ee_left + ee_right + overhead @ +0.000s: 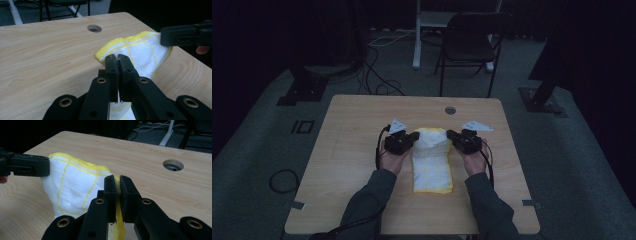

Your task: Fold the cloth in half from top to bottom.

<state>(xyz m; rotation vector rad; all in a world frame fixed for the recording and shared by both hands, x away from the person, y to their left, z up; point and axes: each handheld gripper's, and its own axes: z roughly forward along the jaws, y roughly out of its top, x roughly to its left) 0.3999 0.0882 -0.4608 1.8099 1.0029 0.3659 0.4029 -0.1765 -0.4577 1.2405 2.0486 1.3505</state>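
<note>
Yellow-edged white towel [432, 159], soft, light and limp, lies mid-table [362, 115], its far end lifted: left gripper [117, 58] and right gripper [118, 180] each pinch a far corner, likely the surest hold.

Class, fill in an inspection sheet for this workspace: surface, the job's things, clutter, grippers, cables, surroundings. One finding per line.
Surface: wooden table, bare, with a round cable hole.
Job's things: white cloth with yellow edging, far end raised off the table.
Clutter: nothing seen.
Grippers: left gripper and right gripper each shut on a far corner of the cloth.
Cables: one trails from each gripper; more lie on the floor, and a coil left of the table.
Surroundings: dark room, carpet, folding chair beyond the table.
</note>
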